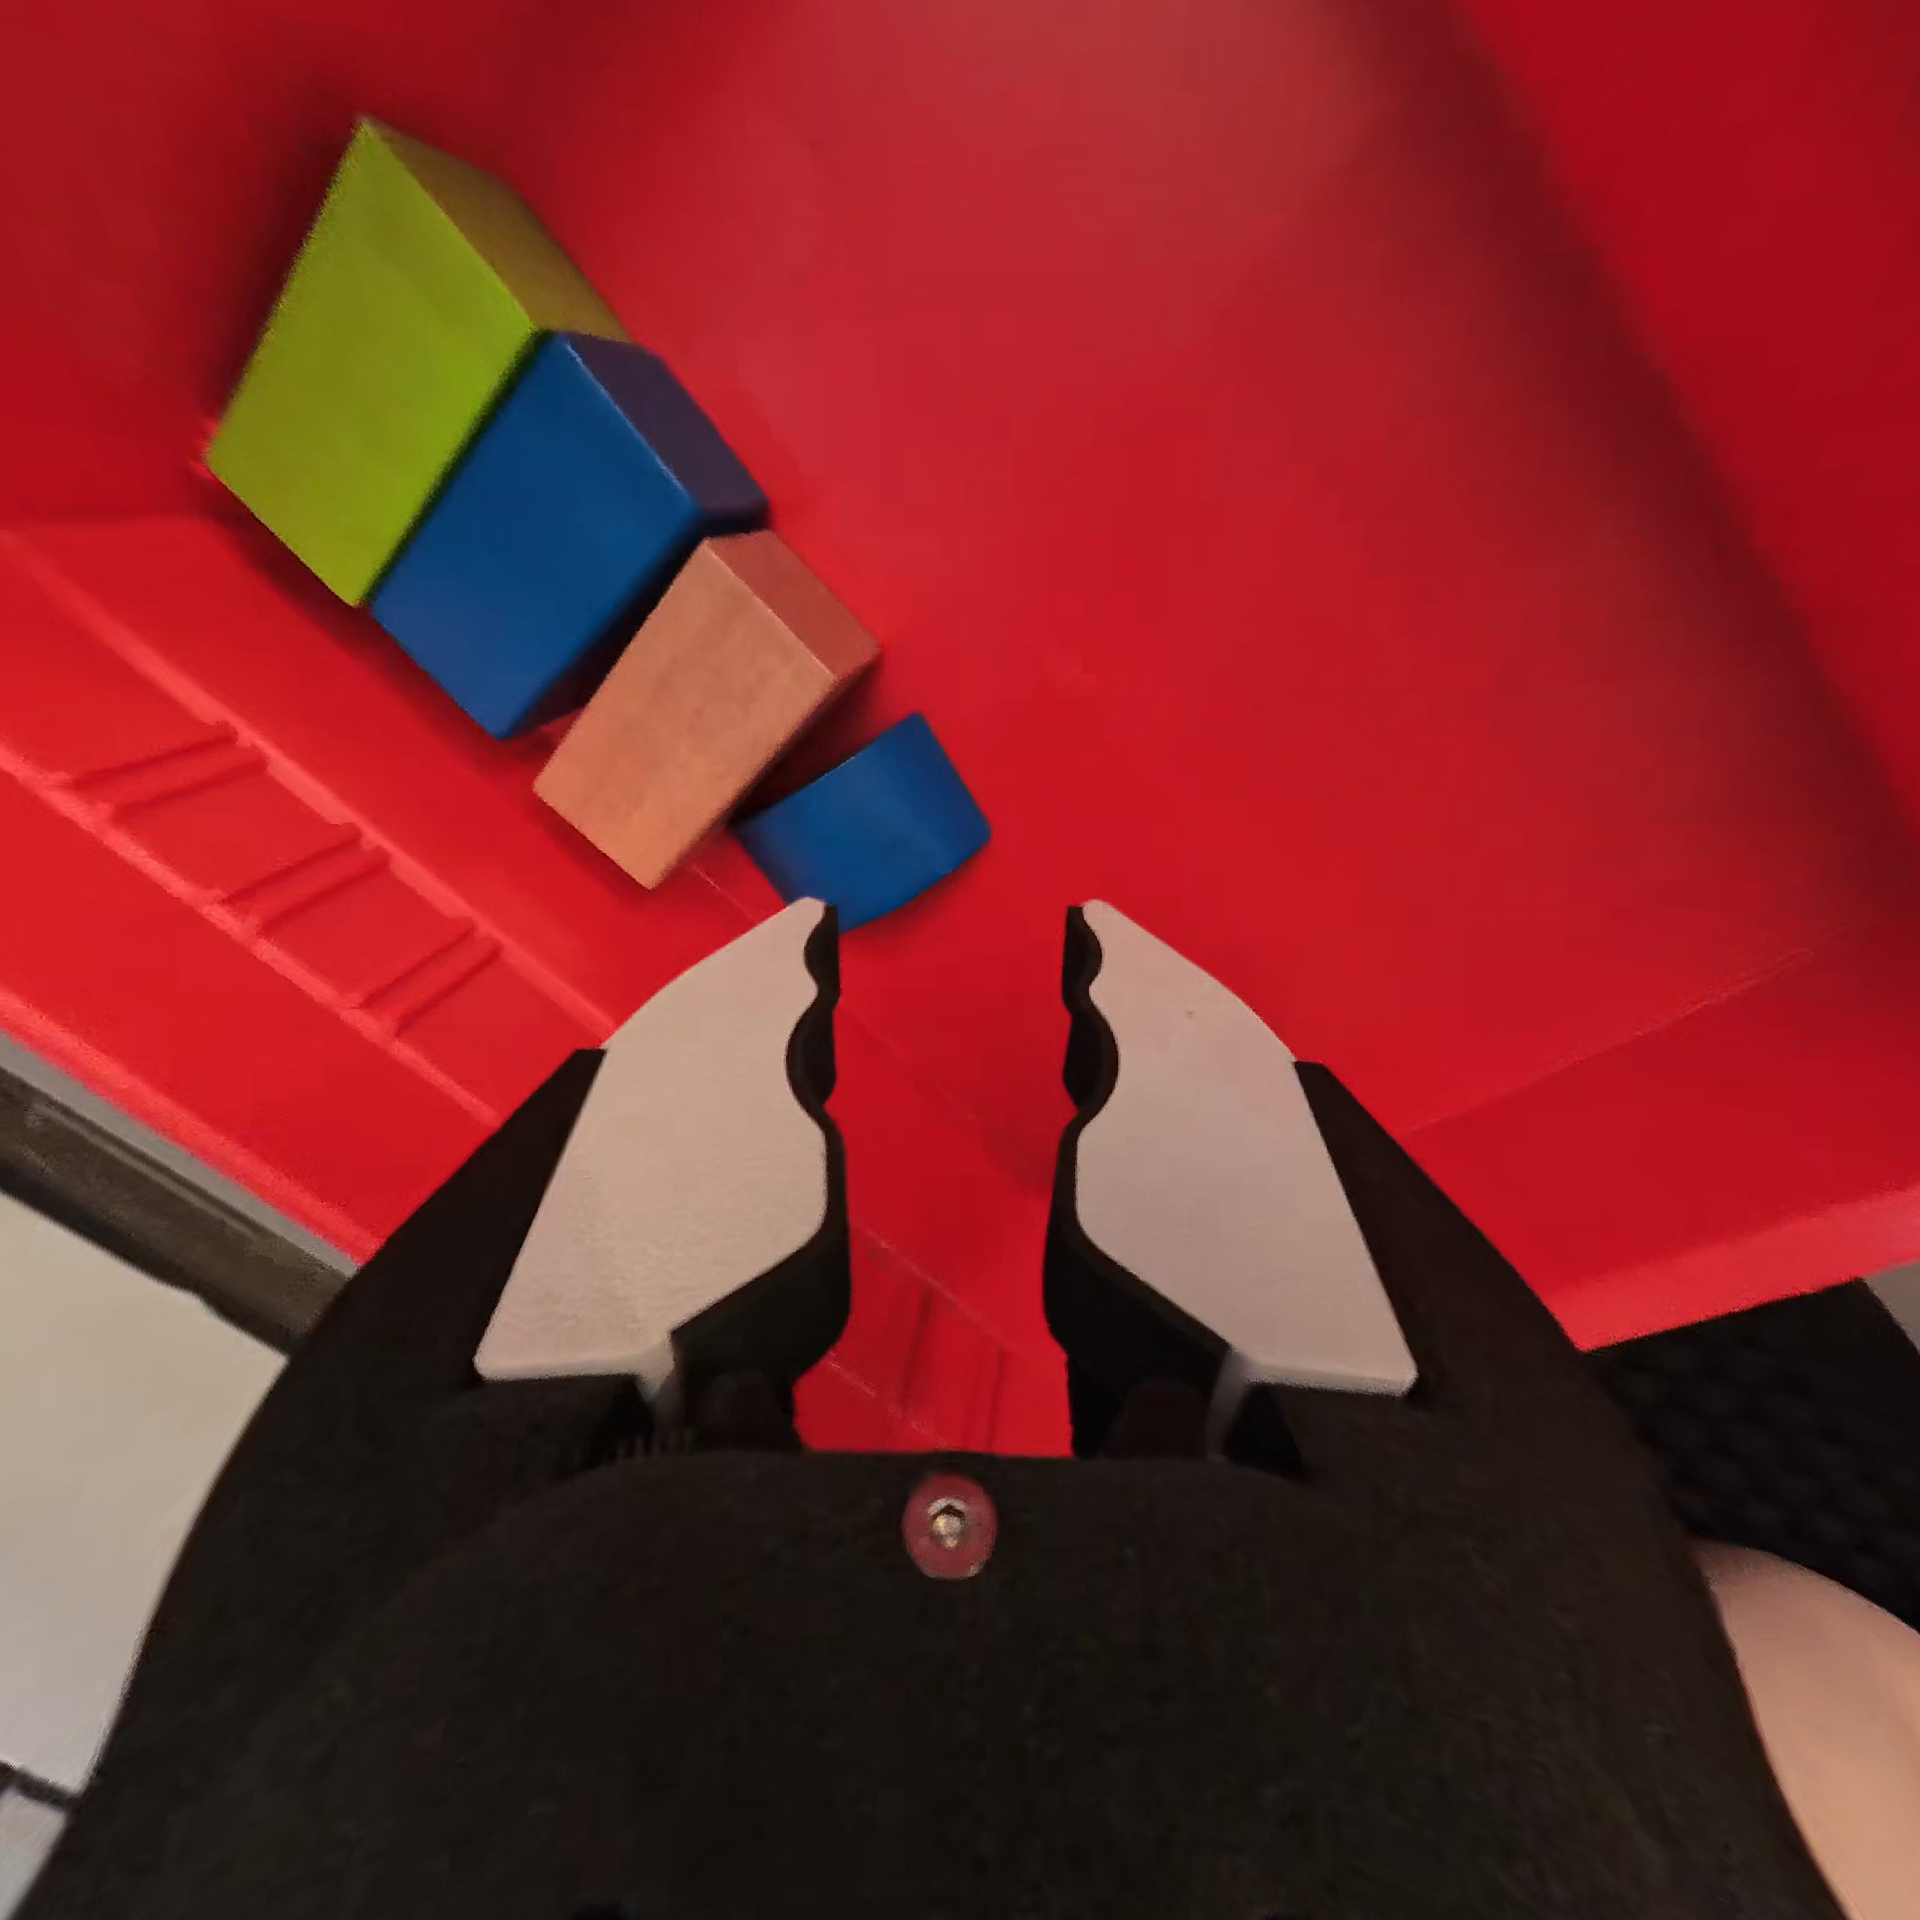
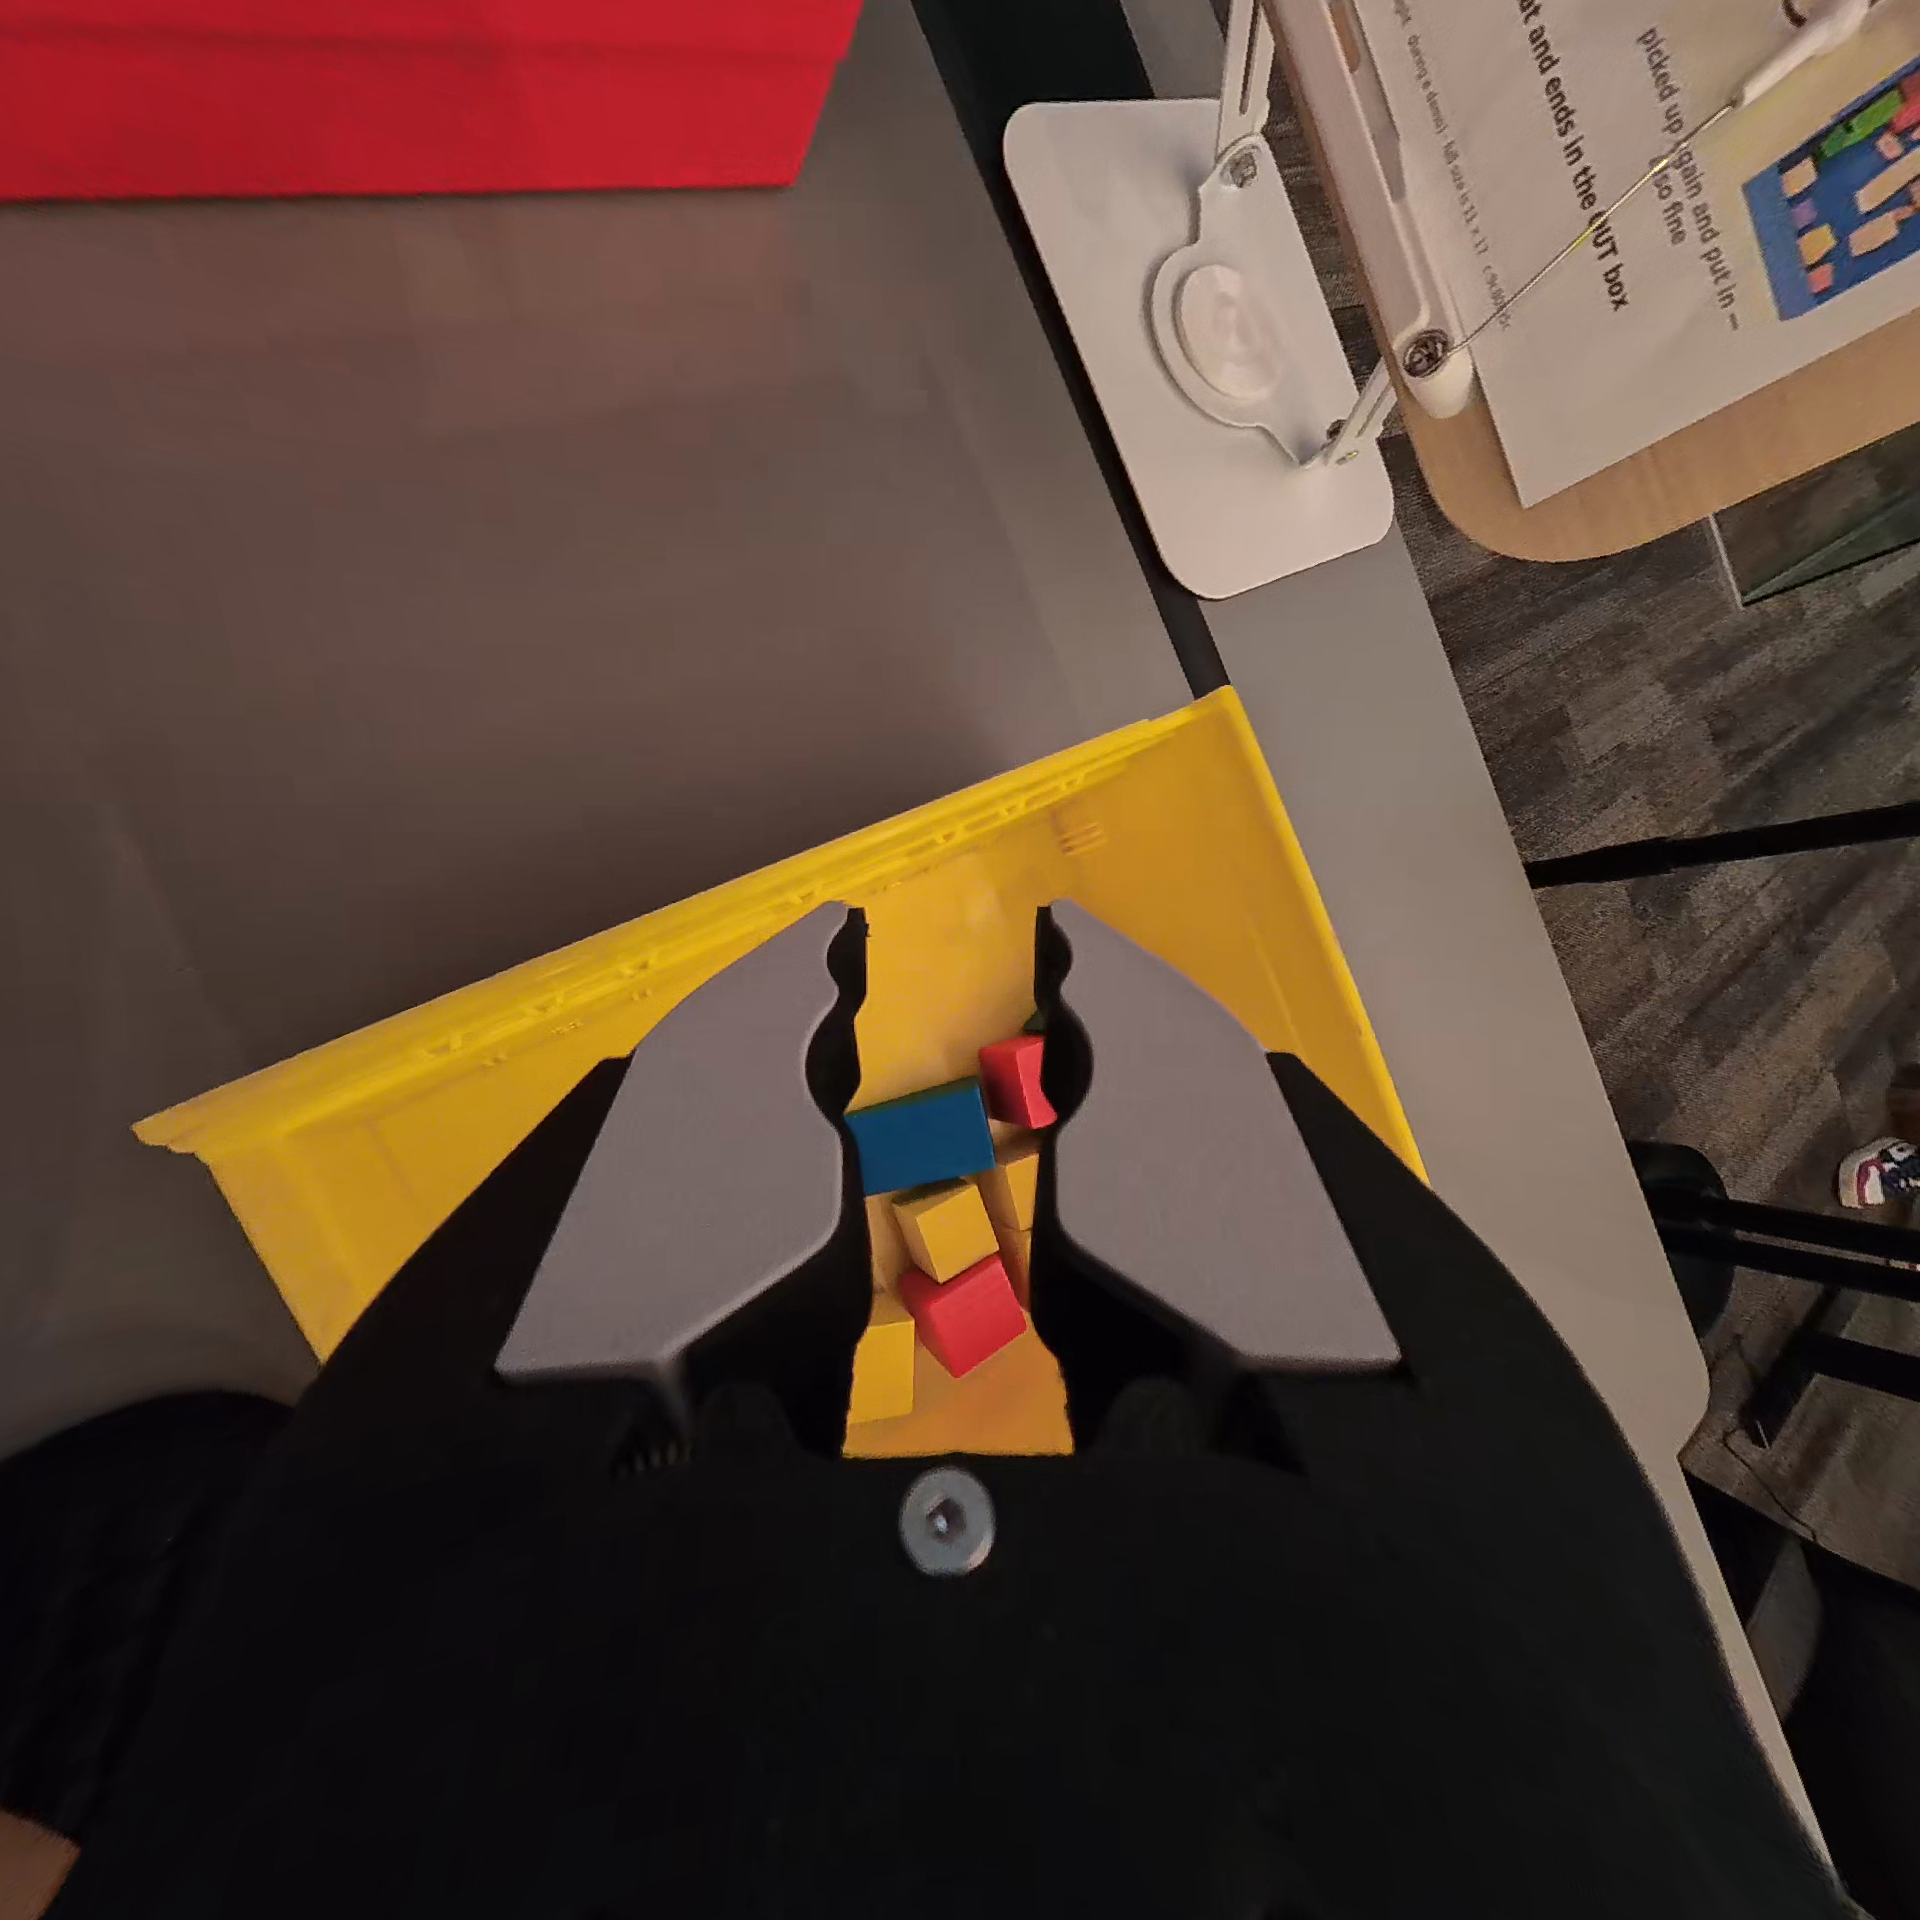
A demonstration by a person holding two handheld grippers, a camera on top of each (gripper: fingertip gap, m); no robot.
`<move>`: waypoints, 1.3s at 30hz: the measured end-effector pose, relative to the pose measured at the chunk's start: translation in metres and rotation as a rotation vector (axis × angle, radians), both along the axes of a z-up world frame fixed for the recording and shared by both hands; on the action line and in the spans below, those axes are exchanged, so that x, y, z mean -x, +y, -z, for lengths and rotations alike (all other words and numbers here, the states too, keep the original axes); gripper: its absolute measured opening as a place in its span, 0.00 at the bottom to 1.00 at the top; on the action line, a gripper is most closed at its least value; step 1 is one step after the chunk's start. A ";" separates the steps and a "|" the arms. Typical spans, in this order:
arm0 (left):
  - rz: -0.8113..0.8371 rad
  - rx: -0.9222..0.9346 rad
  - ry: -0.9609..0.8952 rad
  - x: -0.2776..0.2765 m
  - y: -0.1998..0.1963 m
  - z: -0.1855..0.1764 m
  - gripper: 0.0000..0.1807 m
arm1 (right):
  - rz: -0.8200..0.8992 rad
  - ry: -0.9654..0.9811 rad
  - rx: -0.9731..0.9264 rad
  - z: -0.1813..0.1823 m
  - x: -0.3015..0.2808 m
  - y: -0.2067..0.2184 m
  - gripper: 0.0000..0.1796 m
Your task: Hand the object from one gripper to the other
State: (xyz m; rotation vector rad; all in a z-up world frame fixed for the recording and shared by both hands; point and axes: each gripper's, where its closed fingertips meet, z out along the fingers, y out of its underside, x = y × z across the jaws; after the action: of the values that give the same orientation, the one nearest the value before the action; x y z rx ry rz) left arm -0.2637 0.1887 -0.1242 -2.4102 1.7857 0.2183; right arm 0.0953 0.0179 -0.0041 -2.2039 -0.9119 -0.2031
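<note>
The left gripper (image 1: 948, 920) has its jaws parted by a moderate gap with nothing between them, only the smooth red floor of the red bin (image 1: 1351, 623) showing through. Its fingers (image 1: 1174, 1132) are pale grey plates with black, wavy-edged pads. Just beyond the left fingertip lies a row of four blocks, touching end to end: a blue half-round (image 1: 873, 821) nearest, then a bare wood cube (image 1: 696, 717), a blue cube (image 1: 540, 540) and a lime-green block (image 1: 374, 364) farthest. They look like painted wood, matte, with sharp edges. The bin wall at left carries moulded ribs.

The right gripper (image 2: 948, 920) likewise stands moderately open and empty, over a yellow bin (image 2: 1247, 883) of ribbed plastic. Seen between the jaws is a loose heap of small blocks: one blue block (image 2: 920, 1132), two red blocks (image 2: 961, 1314) (image 2: 1013, 1081), and at least three yellow ones (image 2: 945, 1226); more may be hidden behind the fingers.

Only the right wrist view shows the dark grey table (image 2: 520, 520), an edge of the red bin at top left, a white stand base (image 2: 1195, 343) at the table's edge, a printed sheet (image 2: 1662, 260) on a wooden board, and patterned carpet (image 2: 1714, 727). Neither view shows the other gripper.
</note>
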 end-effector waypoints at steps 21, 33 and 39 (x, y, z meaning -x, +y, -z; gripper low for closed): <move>-0.440 0.067 -0.029 0.007 0.019 0.020 0.27 | -0.035 -0.043 0.041 0.010 0.006 -0.004 0.18; -0.406 0.109 -0.029 0.000 0.008 0.023 0.24 | -0.055 -0.066 0.082 0.018 0.009 -0.006 0.18; -0.303 0.169 -0.049 -0.026 -0.018 0.021 0.22 | -0.054 -0.071 0.104 0.023 0.008 -0.008 0.18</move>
State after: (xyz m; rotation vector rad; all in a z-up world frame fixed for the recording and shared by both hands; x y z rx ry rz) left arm -0.2381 0.1708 -0.1457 -2.7737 1.4655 0.0379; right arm 0.0877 0.0103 -0.0271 -2.2768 -1.0409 -0.2130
